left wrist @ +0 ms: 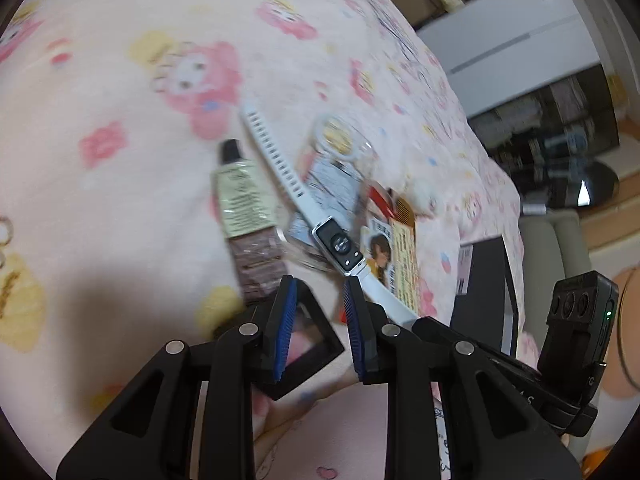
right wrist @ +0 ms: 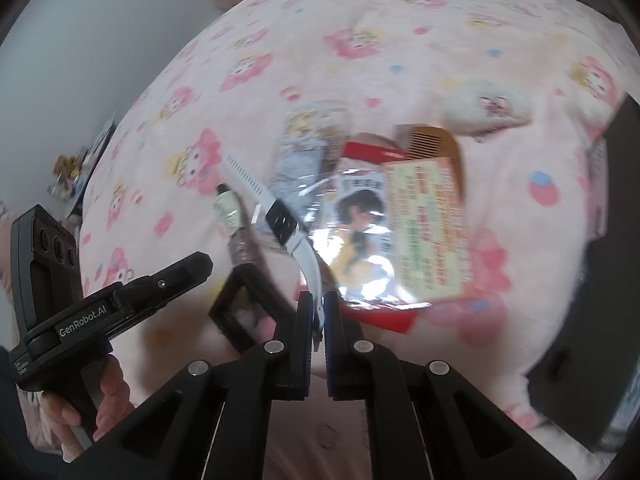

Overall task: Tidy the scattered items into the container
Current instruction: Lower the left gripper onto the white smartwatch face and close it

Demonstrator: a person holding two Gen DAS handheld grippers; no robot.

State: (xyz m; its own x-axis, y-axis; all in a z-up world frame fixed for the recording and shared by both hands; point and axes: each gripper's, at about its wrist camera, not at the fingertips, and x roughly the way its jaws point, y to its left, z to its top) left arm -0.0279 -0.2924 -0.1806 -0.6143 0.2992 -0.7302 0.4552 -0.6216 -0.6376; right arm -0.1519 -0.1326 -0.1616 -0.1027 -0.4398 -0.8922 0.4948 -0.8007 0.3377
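A white smartwatch (left wrist: 338, 244) (right wrist: 284, 220) lies across a heap on the pink patterned blanket (left wrist: 120, 80). My right gripper (right wrist: 318, 296) is shut on the near end of its strap, and it also shows in the left wrist view (left wrist: 420, 322). My left gripper (left wrist: 319, 282) (right wrist: 204, 266) stands narrow, with a small black square frame (left wrist: 308, 340) (right wrist: 244, 308) between its blue pads. A cream tube (left wrist: 244, 200) lies beside the watch. Under the watch lie a printed snack packet (left wrist: 394, 256) (right wrist: 424, 232) and a clear packet (left wrist: 336, 168). The dark container (left wrist: 484, 280) (right wrist: 592, 280) sits to the right.
A wooden comb (right wrist: 432, 140) and a white plush piece (right wrist: 488, 108) lie behind the packet. A person's hand (right wrist: 104, 392) holds the left gripper's handle. White furniture (left wrist: 512, 40) and a dark cabinet (left wrist: 560, 128) stand past the bed's right edge.
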